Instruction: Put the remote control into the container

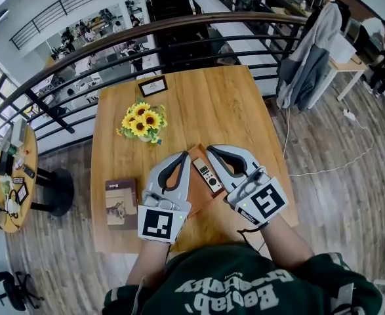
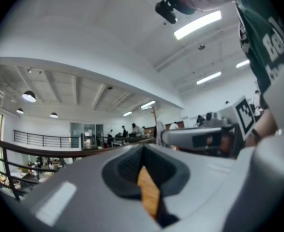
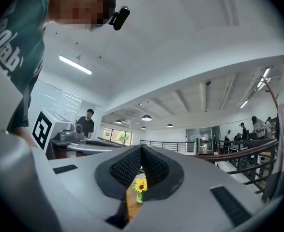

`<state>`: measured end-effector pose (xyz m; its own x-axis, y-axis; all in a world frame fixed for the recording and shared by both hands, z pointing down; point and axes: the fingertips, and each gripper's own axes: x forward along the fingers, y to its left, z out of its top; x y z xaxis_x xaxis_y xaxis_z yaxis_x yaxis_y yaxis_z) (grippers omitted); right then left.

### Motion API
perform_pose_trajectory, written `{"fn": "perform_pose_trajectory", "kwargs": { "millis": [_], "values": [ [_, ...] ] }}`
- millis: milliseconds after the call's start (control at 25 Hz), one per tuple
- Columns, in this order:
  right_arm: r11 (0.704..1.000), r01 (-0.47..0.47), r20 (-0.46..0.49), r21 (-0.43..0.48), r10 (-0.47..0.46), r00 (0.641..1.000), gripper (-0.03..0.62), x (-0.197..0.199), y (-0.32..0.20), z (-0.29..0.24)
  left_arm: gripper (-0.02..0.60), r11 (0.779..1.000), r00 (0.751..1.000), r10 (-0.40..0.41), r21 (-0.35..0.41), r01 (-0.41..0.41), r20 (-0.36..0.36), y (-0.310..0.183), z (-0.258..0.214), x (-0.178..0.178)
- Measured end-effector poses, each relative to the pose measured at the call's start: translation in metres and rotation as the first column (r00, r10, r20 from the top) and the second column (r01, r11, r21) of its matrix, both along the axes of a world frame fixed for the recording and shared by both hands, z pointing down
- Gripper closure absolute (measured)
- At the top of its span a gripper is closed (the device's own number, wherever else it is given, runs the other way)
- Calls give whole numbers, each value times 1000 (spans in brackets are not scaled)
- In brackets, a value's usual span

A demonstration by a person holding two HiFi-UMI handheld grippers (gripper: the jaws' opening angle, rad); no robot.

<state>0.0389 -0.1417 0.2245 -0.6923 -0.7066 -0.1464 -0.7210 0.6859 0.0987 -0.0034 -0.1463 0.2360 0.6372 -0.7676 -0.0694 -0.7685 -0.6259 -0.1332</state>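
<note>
A pale remote control (image 1: 206, 175) with dark buttons lies between my two grippers, near the front of the wooden table (image 1: 225, 110). It rests on a flat reddish-brown container (image 1: 200, 197). Whether it sits inside it or only on top I cannot tell. My left gripper (image 1: 183, 155) lies on the table just left of the remote, jaws shut and empty. My right gripper (image 1: 212, 150) lies just right of it, also shut with nothing held. In the left gripper view the left gripper (image 2: 142, 149) shows only table wood through its slot. The right gripper (image 3: 142, 149) frames a sunflower (image 3: 140, 185).
A vase of sunflowers (image 1: 143, 122) stands left of centre, with a small framed sign (image 1: 152, 85) behind it. A brown book (image 1: 121, 203) lies at the front left. A dark railing (image 1: 179, 38) runs behind the table, a grey jacket (image 1: 310, 58) hanging on it.
</note>
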Motion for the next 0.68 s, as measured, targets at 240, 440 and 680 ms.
{"fn": "perform_pose_trajectory", "kwargs": {
  "millis": [240,440,680],
  "values": [
    [1000,-4,2,-4,4,1000,577,2,2,3,581,1000,1000,-3,-3,3,3,2,2,1],
    [1000,-3,6,-13,3,1000,577,3,1,6,581,1000,1000,-13,-6,13,10,3,3,0],
    [1000,-3,3,-16,3,1000,577,9,8,8,581,1000,1000,-17,-12,17,18,9,4,4]
  ]
}}
